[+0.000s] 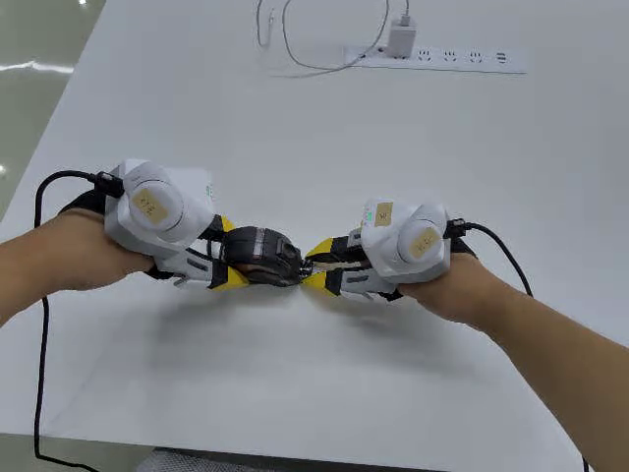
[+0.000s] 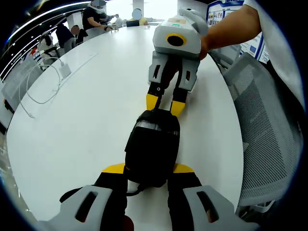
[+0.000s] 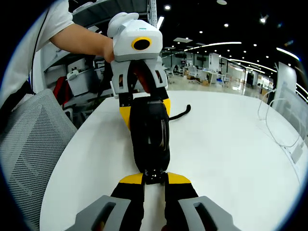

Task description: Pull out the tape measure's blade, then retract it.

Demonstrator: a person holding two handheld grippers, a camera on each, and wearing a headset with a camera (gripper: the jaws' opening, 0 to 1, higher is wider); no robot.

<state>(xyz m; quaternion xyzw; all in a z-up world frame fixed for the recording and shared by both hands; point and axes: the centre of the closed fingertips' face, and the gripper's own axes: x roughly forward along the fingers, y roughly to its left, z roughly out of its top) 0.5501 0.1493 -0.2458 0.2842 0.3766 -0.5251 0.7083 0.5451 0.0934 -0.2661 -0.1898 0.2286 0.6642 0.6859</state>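
Now we hold the tape measure (image 1: 263, 256) low on the white desk (image 1: 295, 138), near its front edge, with one tool on either side of it. Our left tongs (image 1: 232, 254) grip its black case from the left. One yellow tip presses on each flank, and the jaws are closed as far as the case allows. In the left gripper view the case runs straight away from those tips and rests on the desk, with its far end pointing at the other tool.

Our right tongs (image 1: 314, 265) come in from the right and meet the case's front end. Their jaws are drawn almost together. In the right gripper view the small dark hook (image 3: 154, 175) at the blade's end sits pinched between the two yellow tips. The hook lies right against the mouth of the case.

The two tools face each other nose to nose, in one line, and the tape measure spans the short gap between them. A thin black strap (image 3: 180, 113) curls out onto the desk from the end held by the left tongs.

Well apart from all this, at the desk's far edge, a white power strip (image 1: 437, 57) lies flat — a charger (image 1: 401, 39) is plugged into it and a white cable (image 1: 295, 54) loops beside it. A grey mesh chair (image 2: 269, 120) stands just off the desk's edge on our side.
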